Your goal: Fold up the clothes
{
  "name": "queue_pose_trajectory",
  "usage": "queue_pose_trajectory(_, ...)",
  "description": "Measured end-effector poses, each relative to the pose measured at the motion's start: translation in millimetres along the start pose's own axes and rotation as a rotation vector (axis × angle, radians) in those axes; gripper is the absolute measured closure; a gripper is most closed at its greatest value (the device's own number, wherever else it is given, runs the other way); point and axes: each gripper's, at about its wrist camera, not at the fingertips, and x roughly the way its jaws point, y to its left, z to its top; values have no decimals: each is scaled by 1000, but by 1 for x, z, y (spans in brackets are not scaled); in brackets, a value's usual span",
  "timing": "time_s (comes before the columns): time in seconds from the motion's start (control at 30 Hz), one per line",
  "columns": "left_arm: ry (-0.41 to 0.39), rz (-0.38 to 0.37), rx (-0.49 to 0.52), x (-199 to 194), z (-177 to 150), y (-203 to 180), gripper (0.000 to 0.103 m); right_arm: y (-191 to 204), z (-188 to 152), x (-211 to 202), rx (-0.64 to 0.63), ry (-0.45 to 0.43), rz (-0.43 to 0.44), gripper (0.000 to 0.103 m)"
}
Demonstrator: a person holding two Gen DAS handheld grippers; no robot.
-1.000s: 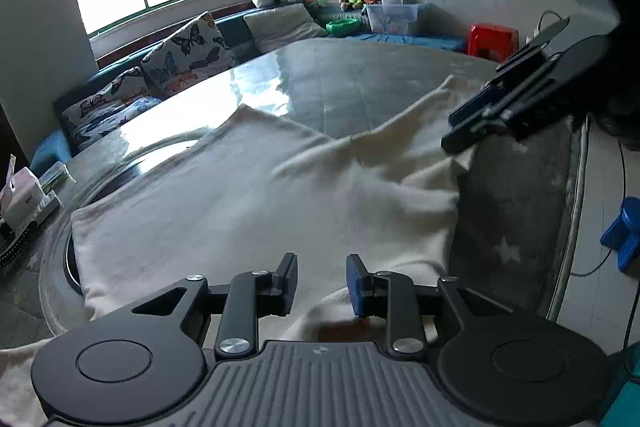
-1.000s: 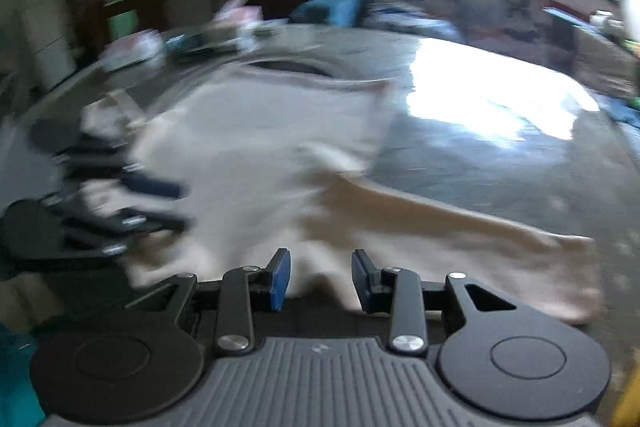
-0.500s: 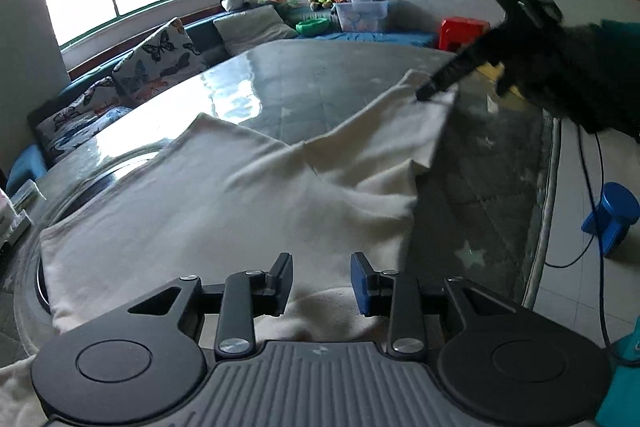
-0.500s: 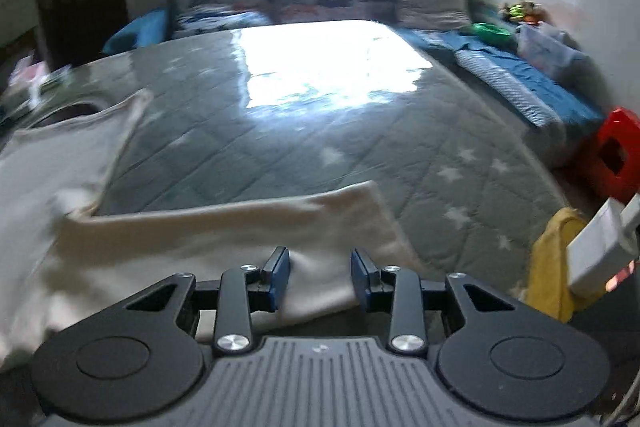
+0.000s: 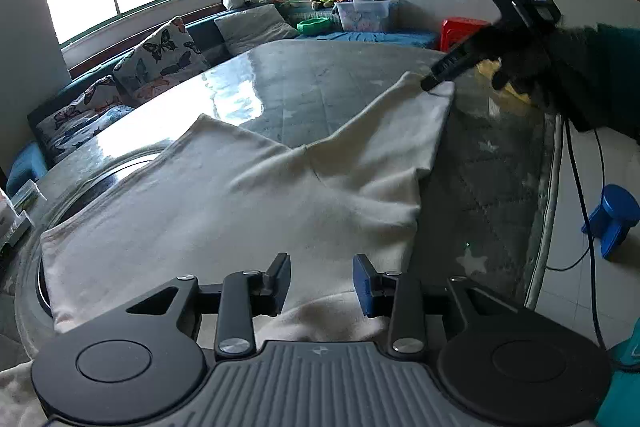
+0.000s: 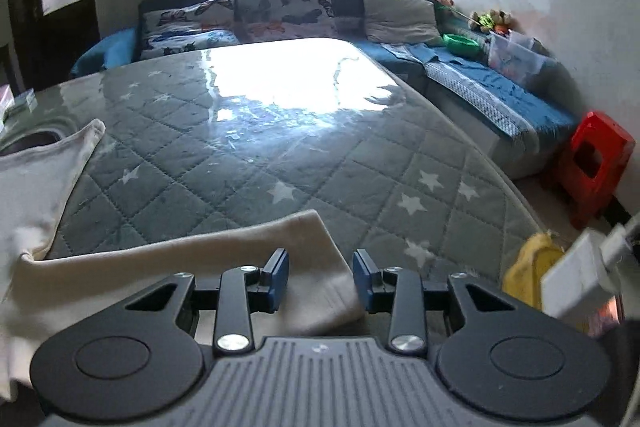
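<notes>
Hovering my left gripper (image 5: pixel 321 281) w/ jaws apart over the near hem of the cream shirt (image 5: pixel 224 203), spread on the quilted table (image 6: pixel 248 163). Right gripper (image 6: pixel 321 281) also released, jaws straddling the sleeve (image 6: pixel 312 267) end, maybe touching it.

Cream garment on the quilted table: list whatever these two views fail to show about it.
- Near hem of the cream garment: left wrist view, hidden under the left hand-held gripper body.
- Sleeve end: right wrist view, its near edge runs under the right hand-held gripper; contact unclear.
- Garment body: right wrist view, cut off by the left edge.
- Sleeve tip: left wrist view, partly covered by the right gripper's fingers.
</notes>
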Motion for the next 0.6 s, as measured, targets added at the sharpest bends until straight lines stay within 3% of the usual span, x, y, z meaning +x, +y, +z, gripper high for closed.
queue_pose_trajectory(0.23,-37,39,-30,-6,9,9,56,-12,-8,1,74,18,12,63)
queue_pose_trajectory(0.33,-27,49,-41,-2,10,11,56,-12,-9,0,90,15,39,76)
queue_pose_trajectory(0.4,-16,60,-42,2,9,10,56,-13,-10,-2,98,10,59,92)
queue_pose_trajectory(0.6,2,65,-40,11,8,6,56,-9,-1,-25,89,-62,103,95)
